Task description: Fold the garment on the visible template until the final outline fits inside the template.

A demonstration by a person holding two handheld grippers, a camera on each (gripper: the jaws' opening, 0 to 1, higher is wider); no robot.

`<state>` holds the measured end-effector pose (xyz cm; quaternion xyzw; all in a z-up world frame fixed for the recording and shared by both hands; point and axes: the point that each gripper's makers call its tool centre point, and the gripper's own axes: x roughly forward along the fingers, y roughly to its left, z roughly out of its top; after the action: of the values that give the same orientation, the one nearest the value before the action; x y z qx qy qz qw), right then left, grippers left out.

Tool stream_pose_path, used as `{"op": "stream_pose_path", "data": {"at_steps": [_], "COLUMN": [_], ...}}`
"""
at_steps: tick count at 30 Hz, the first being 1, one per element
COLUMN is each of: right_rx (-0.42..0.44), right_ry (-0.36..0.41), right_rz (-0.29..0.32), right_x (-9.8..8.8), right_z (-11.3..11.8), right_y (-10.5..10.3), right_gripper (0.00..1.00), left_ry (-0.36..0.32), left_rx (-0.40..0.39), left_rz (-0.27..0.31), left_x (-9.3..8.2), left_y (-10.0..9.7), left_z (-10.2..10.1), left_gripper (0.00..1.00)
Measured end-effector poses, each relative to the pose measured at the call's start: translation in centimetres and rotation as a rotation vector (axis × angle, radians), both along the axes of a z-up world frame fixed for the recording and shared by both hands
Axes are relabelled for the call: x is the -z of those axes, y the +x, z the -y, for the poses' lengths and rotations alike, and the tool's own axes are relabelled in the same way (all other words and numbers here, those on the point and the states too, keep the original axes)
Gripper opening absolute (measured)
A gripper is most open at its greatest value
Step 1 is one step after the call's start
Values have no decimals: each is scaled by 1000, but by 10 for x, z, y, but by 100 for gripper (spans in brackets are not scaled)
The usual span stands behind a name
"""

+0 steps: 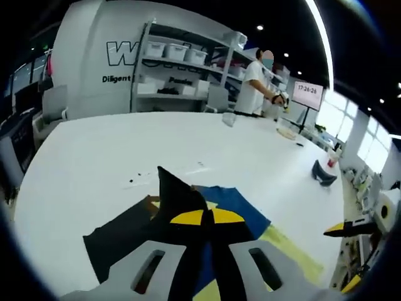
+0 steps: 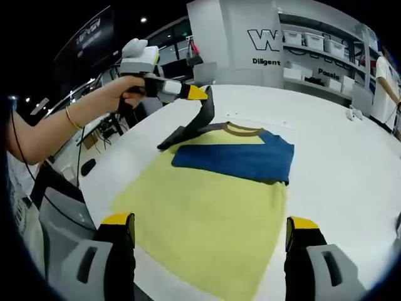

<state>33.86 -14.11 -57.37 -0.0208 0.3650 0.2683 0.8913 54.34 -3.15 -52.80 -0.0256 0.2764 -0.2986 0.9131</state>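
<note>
A T-shirt [image 2: 213,213] lies flat on the white bench [image 2: 338,169], its body pale yellow, with a blue band across the chest and one short sleeve, a brown-trimmed collar and a black sleeve [image 2: 194,122] on the far left side. In the right gripper view the left gripper [image 2: 202,94], held in a person's hand [image 2: 125,91], has that black sleeve pinched at its yellow tips and lifted off the bench, so the cloth hangs in a dark peak down to the shoulder of the shirt. The left gripper view shows the same thing close up: the left gripper's fingers [image 1: 188,217] are pressed together on the raised black fabric [image 1: 178,194], with the blue and yellow of the shirt lying just beyond and to the right of them. The right gripper [image 2: 210,232] hovers at the near hem, its fingers [image 2: 119,219] spread wide, one either side of the yellow body and holding nothing. Across the room stand white shelves with bins [image 1: 182,63], a person [image 1: 254,84] and a screen [image 1: 309,95].
</note>
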Motion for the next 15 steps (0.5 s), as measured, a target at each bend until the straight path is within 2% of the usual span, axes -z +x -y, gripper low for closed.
{"op": "stream_pose_path", "data": {"at_steps": [2, 6, 9, 12, 15], "right_rx": [5, 11, 15, 18, 23], "right_ry": [-3, 0, -3, -9, -12], "right_rz": [-1, -8, -14, -27, -32], "right_x": [2, 3, 6, 11, 13], "right_z": [3, 5, 8, 11, 13], "right_y": [1, -2, -3, -7, -8], "right_gripper": [99, 99, 99, 99, 99], "left_ry": [36, 24, 44, 45, 51], "left_rx": [29, 47, 79, 119, 147], "left_rz": [30, 12, 21, 7, 20], "left_x": [1, 4, 8, 15, 15], "left_y": [3, 3, -1, -6, -9], "left_z": [12, 24, 39, 57, 70], "left_gripper": [2, 2, 2, 2, 2]}}
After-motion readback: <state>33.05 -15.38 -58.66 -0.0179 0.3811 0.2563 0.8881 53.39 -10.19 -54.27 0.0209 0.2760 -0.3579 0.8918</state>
